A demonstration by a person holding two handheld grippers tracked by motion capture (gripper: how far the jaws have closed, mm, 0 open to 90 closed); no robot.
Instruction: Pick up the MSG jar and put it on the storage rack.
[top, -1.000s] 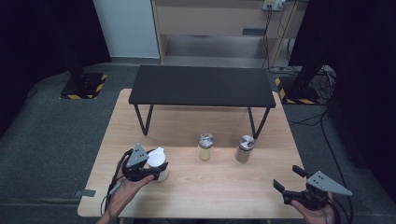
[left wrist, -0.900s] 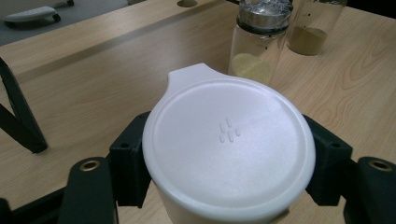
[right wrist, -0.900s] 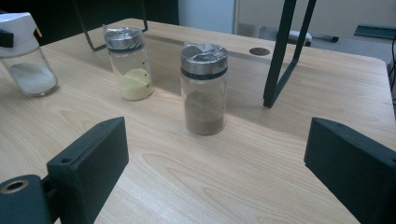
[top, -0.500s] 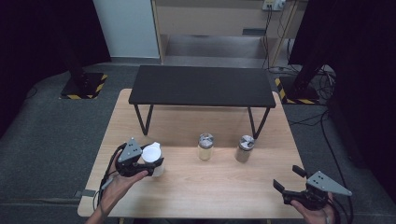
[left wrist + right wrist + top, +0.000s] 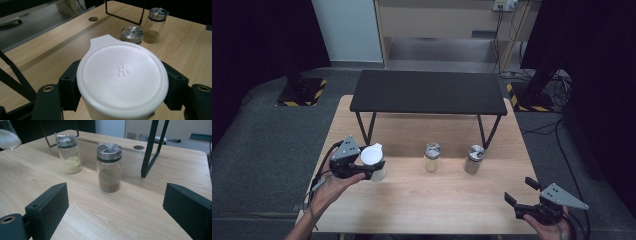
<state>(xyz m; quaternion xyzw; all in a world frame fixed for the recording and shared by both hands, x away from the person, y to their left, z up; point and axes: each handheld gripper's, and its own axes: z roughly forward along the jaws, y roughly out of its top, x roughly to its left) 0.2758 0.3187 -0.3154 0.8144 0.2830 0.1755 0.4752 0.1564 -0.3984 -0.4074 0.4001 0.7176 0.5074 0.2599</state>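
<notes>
- Left gripper (image 5: 373, 169) clenched around a white-lidded jar (image 5: 373, 161), one black jaw pressed on each side of the jar just under its lid.
- In the left gripper view, lid (image 5: 122, 80) seen from above: round, white, with a small tab at the far edge and four tiny raised marks near the centre.
- Jar held over the left part of the wooden table (image 5: 437, 200), near the left front leg of the black shelf (image 5: 429, 92); whether its base touches the wood, impossible to tell from above.
- Right gripper (image 5: 523, 192) released, jaws spread wide with nothing between them, low at the table's near right corner.
- Along the right gripper's jaws: a jar of brown powder (image 5: 109, 167) straight ahead, well apart from both jaws; a jar of yellow powder (image 5: 69, 153) beyond it to the left.
- Both spice jars upright, metal-capped, standing side by side but apart, in front of the black shelf.
- From the high view, yellow jar at table centre, brown jar to its right, close to the shelf's right front leg.
- Held jar well left of both spice jars.
</notes>
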